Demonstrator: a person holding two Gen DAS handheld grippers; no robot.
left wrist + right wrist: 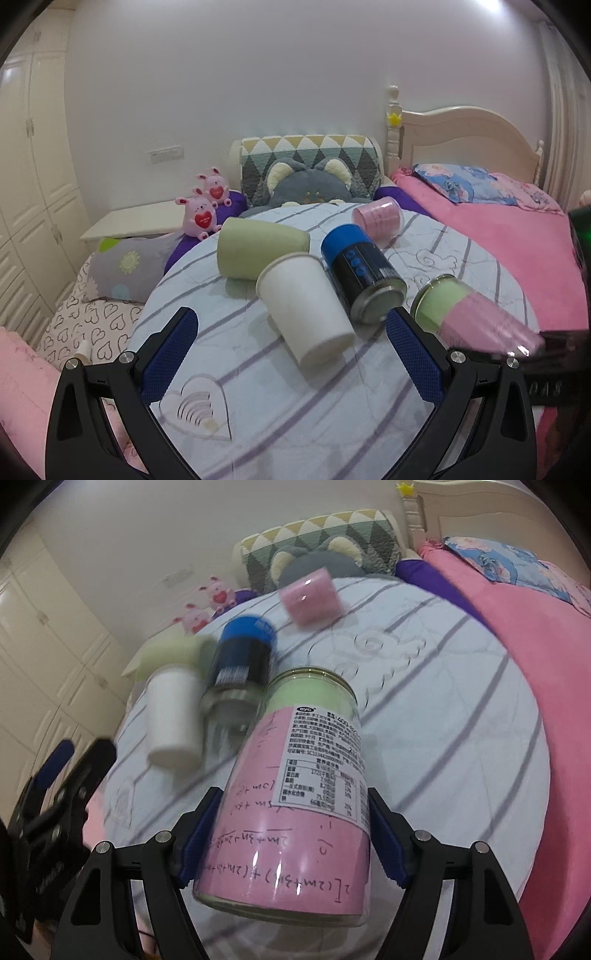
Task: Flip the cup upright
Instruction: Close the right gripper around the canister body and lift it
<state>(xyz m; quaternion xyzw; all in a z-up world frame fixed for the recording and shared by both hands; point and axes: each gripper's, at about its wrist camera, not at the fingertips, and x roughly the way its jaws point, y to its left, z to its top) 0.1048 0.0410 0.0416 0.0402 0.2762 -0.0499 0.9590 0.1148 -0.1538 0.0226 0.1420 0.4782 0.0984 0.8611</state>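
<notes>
My right gripper (295, 834) is shut on a clear cup lined with pink and green paper (295, 801), tilted with its mouth away from me, above the round table (443, 738). The same cup shows in the left wrist view (476, 317), at the right. My left gripper (291, 347) is open and empty, just short of a white paper cup (306, 310) lying on its side. A blue and black cup (360, 277), a green cup (258, 251) and a small pink cup (376, 218) also lie tipped over on the table.
The table has a striped pale cloth (295, 406). Behind it are a grey plush cushion (310, 184), two pink bunny toys (201, 214) and a patterned pillow (310, 162). A pink bed (517, 236) lies to the right, cupboards (29, 184) to the left.
</notes>
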